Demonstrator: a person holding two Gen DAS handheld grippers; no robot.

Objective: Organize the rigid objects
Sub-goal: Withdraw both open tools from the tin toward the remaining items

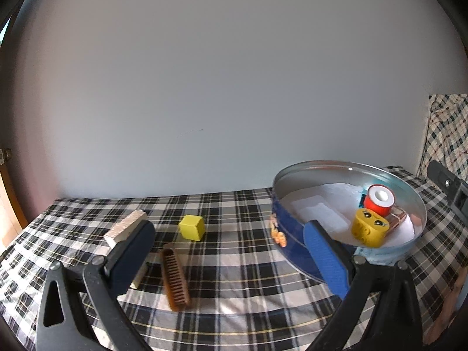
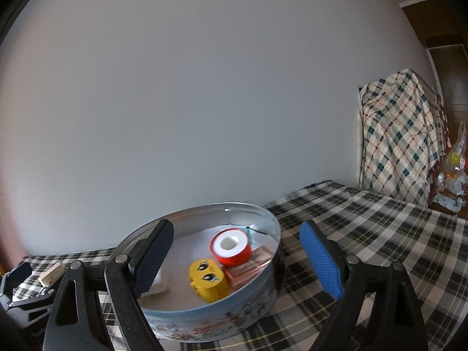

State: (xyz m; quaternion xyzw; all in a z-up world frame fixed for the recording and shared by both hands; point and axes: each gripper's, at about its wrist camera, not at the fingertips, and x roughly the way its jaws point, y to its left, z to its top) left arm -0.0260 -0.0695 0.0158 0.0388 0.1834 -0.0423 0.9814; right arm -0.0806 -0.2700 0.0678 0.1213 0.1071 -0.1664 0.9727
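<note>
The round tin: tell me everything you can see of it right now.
The round tin is a shallow metal container, lid off, with a shiny silver interior and a blue printed outer wall. It sits flat on the plaid cloth. Inside lie a red tape roll, a yellow face block, a reddish-brown box and white paper lining. No claw touches it.

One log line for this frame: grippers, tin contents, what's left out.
left gripper open | right gripper open | tin: red spool, yellow toy | out: yellow cube, comb

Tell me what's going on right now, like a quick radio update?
Both grippers open, left and right, nothing held. Tin holds red spool, yellow toy. Cube, comb and block on cloth. Path clear.
</note>
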